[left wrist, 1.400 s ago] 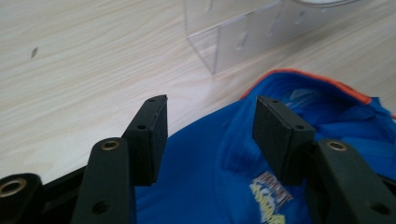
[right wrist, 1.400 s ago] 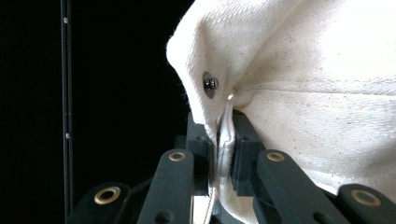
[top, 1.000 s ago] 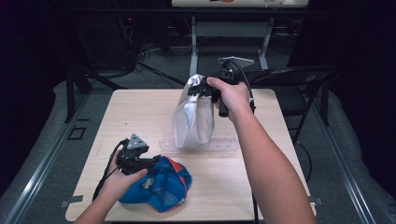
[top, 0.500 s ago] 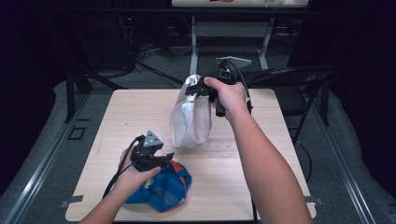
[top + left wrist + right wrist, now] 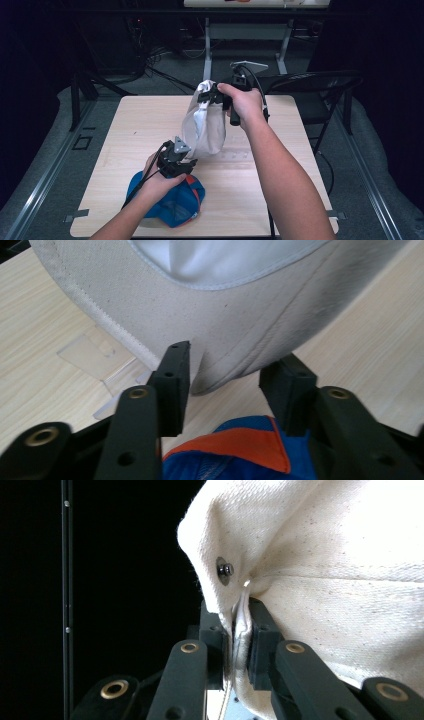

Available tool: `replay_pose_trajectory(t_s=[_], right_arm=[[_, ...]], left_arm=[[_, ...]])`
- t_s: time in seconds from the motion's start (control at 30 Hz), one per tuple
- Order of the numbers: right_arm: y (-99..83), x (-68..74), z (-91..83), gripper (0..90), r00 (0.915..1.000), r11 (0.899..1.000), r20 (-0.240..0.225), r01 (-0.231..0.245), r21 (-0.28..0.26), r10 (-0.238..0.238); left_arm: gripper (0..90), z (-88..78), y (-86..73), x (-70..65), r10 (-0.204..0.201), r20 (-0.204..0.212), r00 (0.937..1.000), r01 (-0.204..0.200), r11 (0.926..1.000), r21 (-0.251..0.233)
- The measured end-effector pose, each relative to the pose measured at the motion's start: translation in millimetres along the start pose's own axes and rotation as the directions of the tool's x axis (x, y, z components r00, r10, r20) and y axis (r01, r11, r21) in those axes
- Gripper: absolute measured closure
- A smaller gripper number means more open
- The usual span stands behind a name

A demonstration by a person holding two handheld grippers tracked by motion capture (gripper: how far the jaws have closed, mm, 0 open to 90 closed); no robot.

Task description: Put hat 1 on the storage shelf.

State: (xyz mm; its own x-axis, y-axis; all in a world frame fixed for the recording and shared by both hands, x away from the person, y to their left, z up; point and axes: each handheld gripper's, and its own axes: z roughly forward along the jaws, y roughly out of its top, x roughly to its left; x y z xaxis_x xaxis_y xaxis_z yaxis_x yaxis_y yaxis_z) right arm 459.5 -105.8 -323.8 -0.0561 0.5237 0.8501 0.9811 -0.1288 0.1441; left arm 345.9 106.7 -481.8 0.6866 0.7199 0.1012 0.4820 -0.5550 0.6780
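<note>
Right tongs [image 5: 207, 95] clamp the cream bag's [image 5: 202, 130] top rim at frame centre, lifting it; left tongs [image 5: 230, 385], closing half-wide, straddle its bottom edge above the blue cap [image 5: 170, 200] on the bench [image 5: 280, 200]

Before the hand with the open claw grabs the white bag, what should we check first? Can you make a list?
1. Right gripper shut on the white bag, holding it up: ok.
2. Bag's bottom edge lies between the left gripper's jaws: ok.
3. Left pads pressing the cloth: not ok. The jaws have just been closing, but there is a gap on each side.
4. Blue and orange cap out of the jaws' way: cannot tell; it lies right under them.
5. Table bare beside the bag: ok.
</note>
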Motion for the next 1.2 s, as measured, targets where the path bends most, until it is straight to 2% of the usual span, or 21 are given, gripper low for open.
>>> replay_pose_trajectory(t_s=[0.17,0.4,0.53,0.73,1.1,1.2], right_arm=[[0.2,-1.3,-1.2,80.9,1.0000,1.000,0.005,0.000,0.004,0.000],[0.0,0.8,-1.0,81.0,1.0000,1.000,0.005,0.003,-0.003,-0.003],[-0.6,4.4,1.2,81.1,0.9999,1.000,0.003,0.012,-0.003,-0.012],[-0.4,5.3,5.7,81.2,0.9997,1.000,0.007,0.022,-0.005,-0.022],[-0.2,5.8,14.3,81.3,0.9990,0.999,0.023,0.037,0.011,-0.037],[-0.6,5.5,17.5,81.3,0.9988,0.999,0.026,0.041,0.023,-0.041]], left_arm=[[66.5,-1.3,-1.9,5.0,0.006,-0.012,0.9999,-0.006,0.9999,-0.009],[72.4,-4.4,-2.6,11.4,0.019,-0.029,0.9994,-0.019,0.9997,-0.015],[75.3,-5.5,-1.8,14.4,0.016,-0.025,0.9995,-0.017,0.9997,-0.017],[77.5,-5.7,-0.5,21.9,-0.023,-0.003,0.9997,0.022,0.9991,-0.037],[81.5,1.0,1.6,18.7,-0.038,0.015,0.9992,0.039,0.9979,-0.052],[82.6,2.7,-1.1,16.8,-0.029,-0.002,0.9996,0.029,0.9981,-0.054]])
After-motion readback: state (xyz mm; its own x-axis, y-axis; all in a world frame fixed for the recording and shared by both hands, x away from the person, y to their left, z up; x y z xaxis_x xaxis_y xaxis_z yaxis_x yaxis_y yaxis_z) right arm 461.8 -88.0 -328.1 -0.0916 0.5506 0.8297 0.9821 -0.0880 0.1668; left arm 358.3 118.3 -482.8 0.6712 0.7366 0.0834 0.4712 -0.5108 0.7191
